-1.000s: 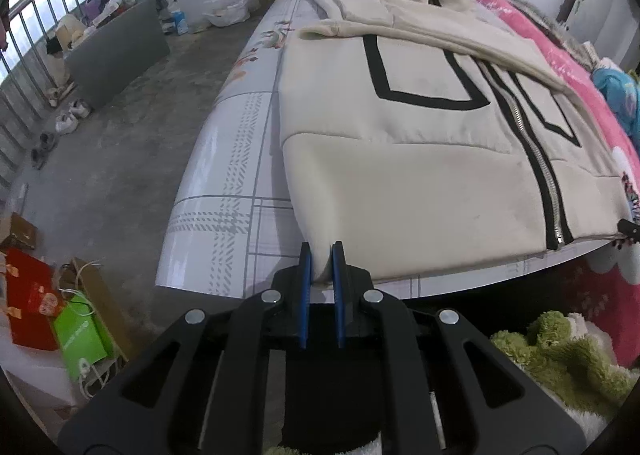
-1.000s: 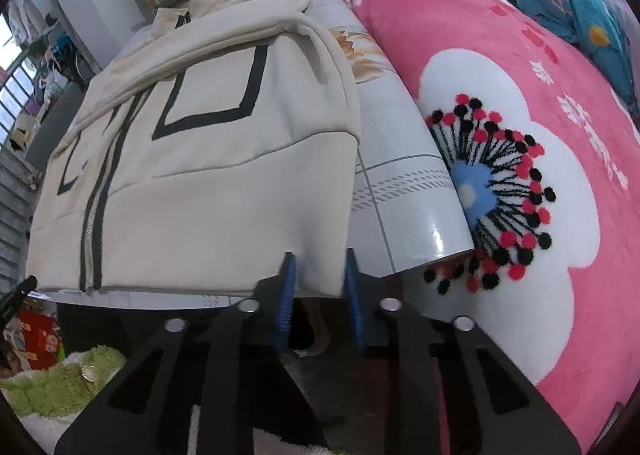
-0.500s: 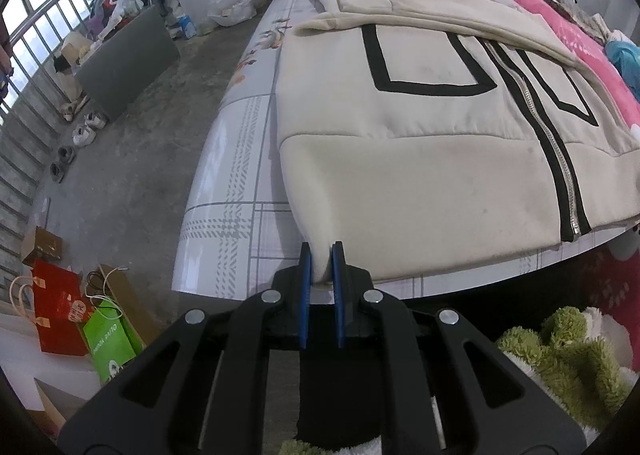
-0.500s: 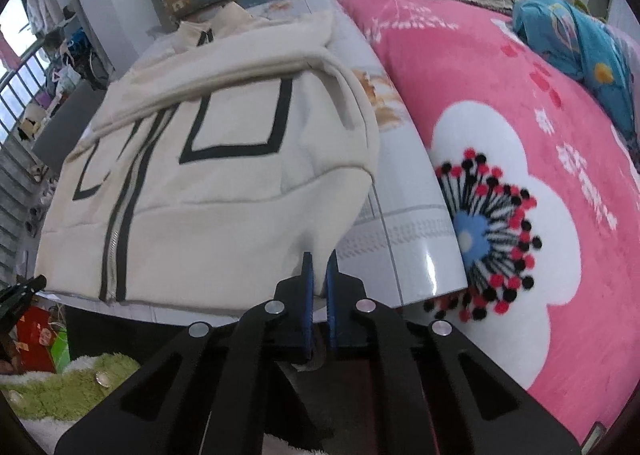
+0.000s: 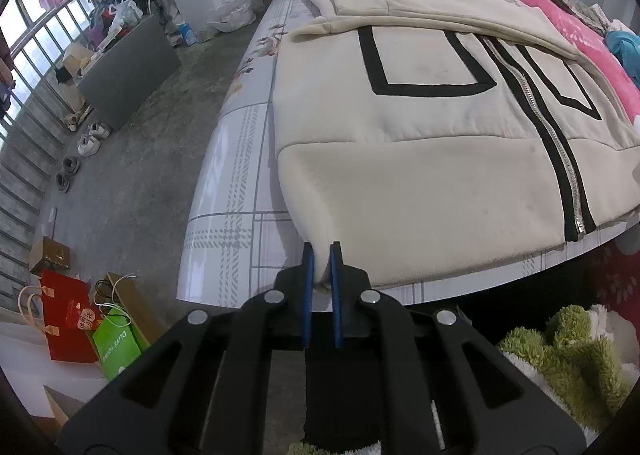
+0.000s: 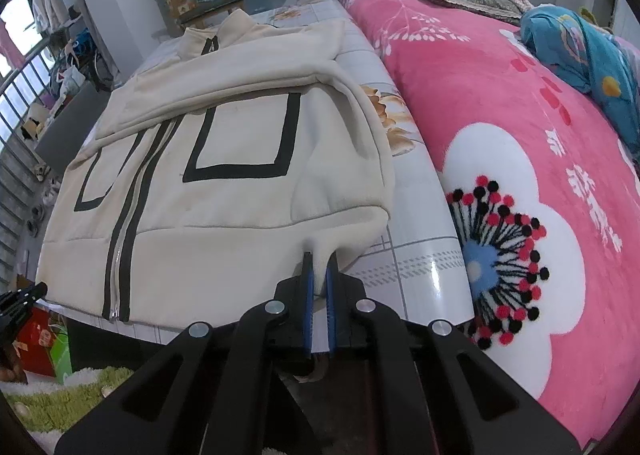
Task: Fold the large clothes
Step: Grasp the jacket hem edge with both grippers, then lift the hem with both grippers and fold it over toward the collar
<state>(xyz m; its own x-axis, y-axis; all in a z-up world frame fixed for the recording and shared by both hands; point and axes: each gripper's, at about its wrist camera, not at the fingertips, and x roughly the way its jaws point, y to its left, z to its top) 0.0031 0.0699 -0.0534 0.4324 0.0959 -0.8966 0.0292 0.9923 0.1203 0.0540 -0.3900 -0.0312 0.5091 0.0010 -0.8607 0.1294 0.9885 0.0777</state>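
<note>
The right hand-held gripper point(image 6: 319, 261) has its blue pads clamped on the near right hem corner of a cream zip-up jacket point(image 6: 224, 211), lifting that corner into a small peak. The jacket lies front up on a glossy patterned worktop point(image 6: 424, 255), zipper closed, with black rectangular outlines either side of the zip and a sleeve folded across the chest. Just right of the worktop runs a pink blanket point(image 6: 500, 95) with a large white flower, and a blue patterned cloth point(image 6: 588, 51) is bunched on it farther back. The tip of the left hand-held gripper point(image 6: 24, 295) shows at the far left edge by the jacket's hem. A green shaggy rug point(image 6: 72, 395) lies below.
</note>
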